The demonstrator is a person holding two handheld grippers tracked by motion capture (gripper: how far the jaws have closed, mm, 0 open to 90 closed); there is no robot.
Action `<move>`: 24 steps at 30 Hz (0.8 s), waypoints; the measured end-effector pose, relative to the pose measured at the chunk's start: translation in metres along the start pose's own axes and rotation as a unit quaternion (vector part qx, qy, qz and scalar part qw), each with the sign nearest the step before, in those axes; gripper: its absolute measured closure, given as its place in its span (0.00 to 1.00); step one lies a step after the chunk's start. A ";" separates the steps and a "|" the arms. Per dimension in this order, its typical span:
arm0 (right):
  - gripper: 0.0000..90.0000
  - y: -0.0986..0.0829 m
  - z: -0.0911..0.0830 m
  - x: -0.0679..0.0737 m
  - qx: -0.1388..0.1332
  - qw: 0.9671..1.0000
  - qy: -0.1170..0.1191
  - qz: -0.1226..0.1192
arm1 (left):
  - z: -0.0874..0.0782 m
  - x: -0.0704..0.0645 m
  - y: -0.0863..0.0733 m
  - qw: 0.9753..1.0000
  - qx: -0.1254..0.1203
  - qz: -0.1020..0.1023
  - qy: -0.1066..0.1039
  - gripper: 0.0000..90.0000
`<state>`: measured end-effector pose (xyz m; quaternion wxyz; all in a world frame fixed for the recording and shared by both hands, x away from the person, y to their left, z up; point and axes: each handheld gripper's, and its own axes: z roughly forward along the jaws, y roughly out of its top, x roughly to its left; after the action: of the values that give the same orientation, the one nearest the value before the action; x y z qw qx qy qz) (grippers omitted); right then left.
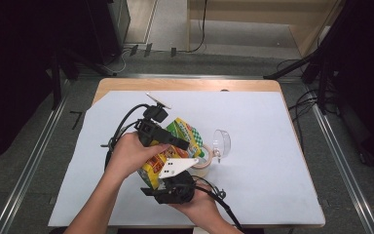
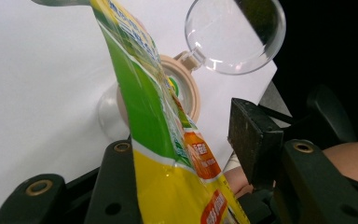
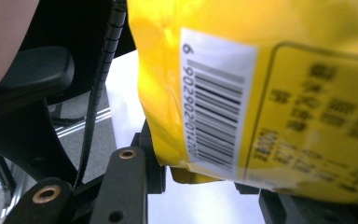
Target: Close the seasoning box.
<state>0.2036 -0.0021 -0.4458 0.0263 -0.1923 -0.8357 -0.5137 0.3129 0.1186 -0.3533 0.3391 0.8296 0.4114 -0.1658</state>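
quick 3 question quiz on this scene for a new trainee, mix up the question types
1. True or false: the clear lid of the jar is shut.
2. What lies between the jaws of the left tool? A. the yellow and green bag B. the lid C. a spoon
3. Fill in: the bag's yellow back bears a white label with a ____.
Key: 1 false; 2 A; 3 barcode.

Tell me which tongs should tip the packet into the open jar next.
Left, probably. The left tongs sit at the packet end nearest the open jar, with its mouth right ahead in the left gripper view. The right tongs clamp the barcode end, farther back, better suited to steadying.
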 end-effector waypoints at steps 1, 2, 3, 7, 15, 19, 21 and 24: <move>0.71 0.000 -0.001 0.000 0.000 1.000 -0.001 -0.001 | 0.000 0.000 0.001 1.000 -0.002 -0.001 -0.003 0.64; 0.71 0.000 -0.001 -0.001 -0.001 1.000 -0.004 -0.007 | 0.000 0.000 0.001 1.000 -0.005 -0.005 -0.005 0.64; 0.71 0.000 -0.002 -0.001 -0.002 1.000 -0.001 -0.004 | 0.000 0.000 0.002 1.000 -0.005 -0.006 -0.006 0.64; 0.70 0.000 -0.002 -0.001 -0.005 1.000 0.004 -0.005 | -0.001 -0.001 0.002 1.000 -0.002 -0.002 -0.003 0.64; 0.71 0.000 0.001 0.004 -0.001 1.000 -0.003 -0.017 | -0.001 -0.006 0.003 1.000 0.005 0.016 0.010 0.73; 0.71 0.002 0.001 0.004 0.000 1.000 0.001 -0.011 | -0.001 -0.007 0.006 1.000 0.012 0.025 0.015 0.76; 0.71 0.005 0.000 0.003 -0.001 1.000 0.004 -0.008 | -0.002 -0.005 0.008 0.999 0.019 0.029 0.014 0.76; 0.71 0.008 -0.001 0.002 -0.001 1.000 0.008 -0.003 | -0.002 -0.003 0.012 0.999 0.023 0.023 0.008 0.76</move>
<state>0.2047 0.0006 -0.4382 0.0314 -0.1856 -0.8356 -0.5161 0.3204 0.1131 -0.3450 0.3203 0.8476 0.3916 -0.1604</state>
